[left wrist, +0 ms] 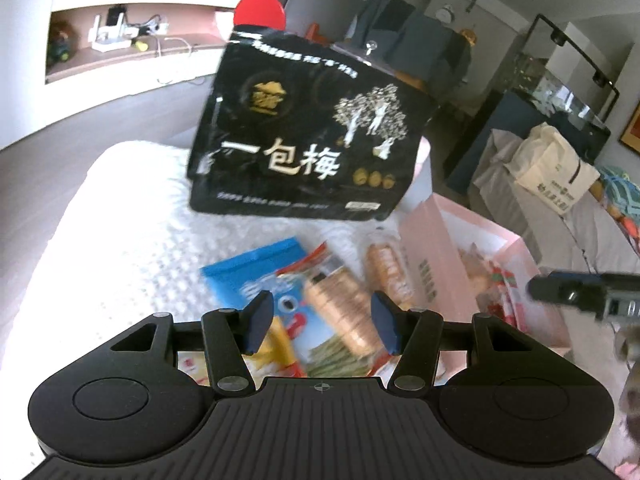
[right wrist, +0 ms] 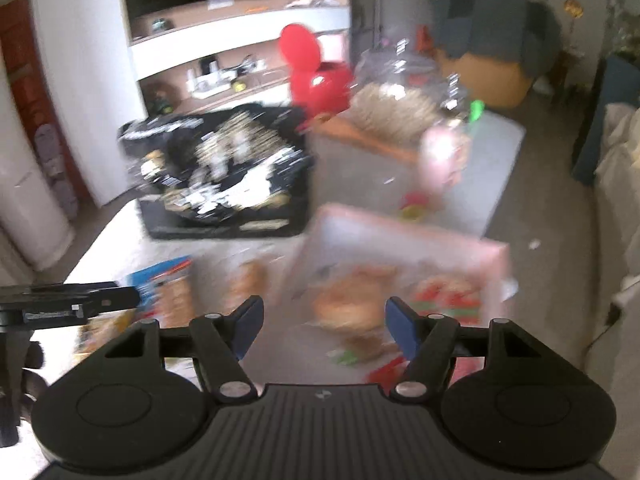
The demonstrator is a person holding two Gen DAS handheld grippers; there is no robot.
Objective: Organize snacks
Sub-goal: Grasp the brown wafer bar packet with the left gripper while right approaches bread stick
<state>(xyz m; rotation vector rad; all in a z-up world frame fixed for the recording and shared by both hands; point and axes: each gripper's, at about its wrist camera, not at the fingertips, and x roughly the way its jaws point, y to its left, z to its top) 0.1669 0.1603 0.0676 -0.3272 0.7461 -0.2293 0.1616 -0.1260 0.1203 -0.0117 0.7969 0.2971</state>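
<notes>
Both hand-held grippers empty over the snack pile, pink box waiting alongside.

The left hand-held gripper [left wrist: 322, 322] hangs released, nothing between its blue pads, right above a blue packet [left wrist: 256, 276] and a roll of biscuits [left wrist: 340, 304] lying on the white surface [left wrist: 100, 240]. Beyond it a big black bag [left wrist: 304, 132] stands upright, and off to its right sits the pink box [left wrist: 428, 276] with a few snacks already inside. The right hand-held gripper [right wrist: 324, 328] is blurred, jaws spread and empty, hovering over that box [right wrist: 404, 240]. This looks like the gap between placing one snack and fetching another. Next, I'd say, the left one must drop onto the biscuit roll, close squarely across it, and carry it right into the box.
</notes>
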